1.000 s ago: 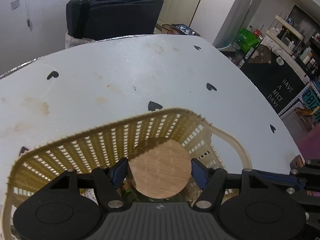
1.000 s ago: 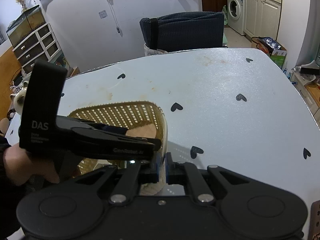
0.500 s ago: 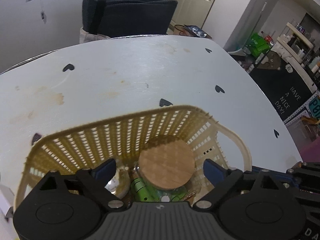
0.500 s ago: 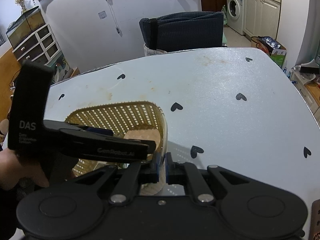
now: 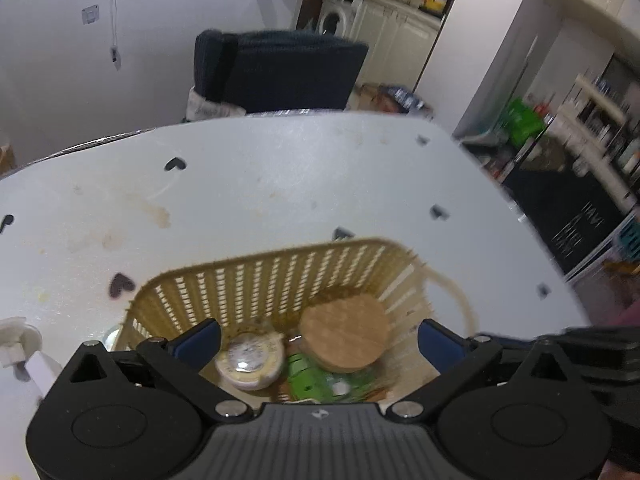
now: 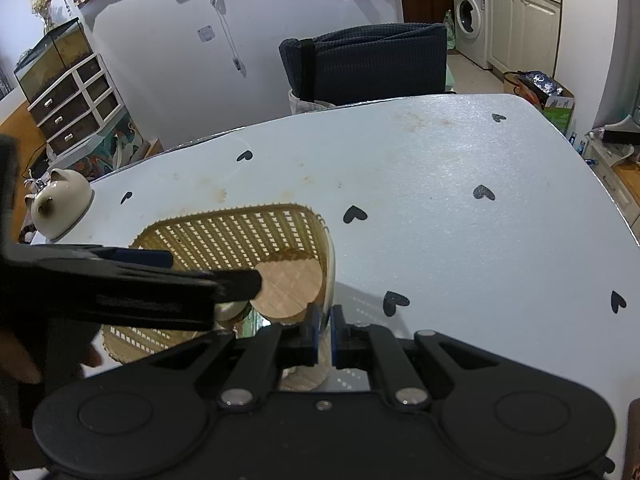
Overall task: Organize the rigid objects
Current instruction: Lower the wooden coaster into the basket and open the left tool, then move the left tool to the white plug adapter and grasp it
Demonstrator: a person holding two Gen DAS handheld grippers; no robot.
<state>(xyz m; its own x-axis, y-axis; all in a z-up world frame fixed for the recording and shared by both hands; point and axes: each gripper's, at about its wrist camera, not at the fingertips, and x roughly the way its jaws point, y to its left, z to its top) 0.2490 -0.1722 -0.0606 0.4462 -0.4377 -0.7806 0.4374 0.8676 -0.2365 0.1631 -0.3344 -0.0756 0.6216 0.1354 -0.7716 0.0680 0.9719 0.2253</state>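
Left wrist view: left gripper point(image 5: 318, 340) jaws opening wide with nothing pressed between them, above the woven basket point(image 5: 256, 280) on the white heart-print table point(image 5: 280, 184); inside the basket a wooden-lidded jar point(image 5: 344, 334) at 3 o'clock of a small round tin point(image 5: 248, 364), green packet point(image 5: 320, 380) at 6 o'clock. Right wrist view: right gripper point(image 6: 325, 330) jaws together, clamped on the basket handle point(image 6: 330, 264), jar just at 10 o'clock of its tips, and a cat-shaped ornament point(image 6: 60, 200) at the table's 9 o'clock edge.
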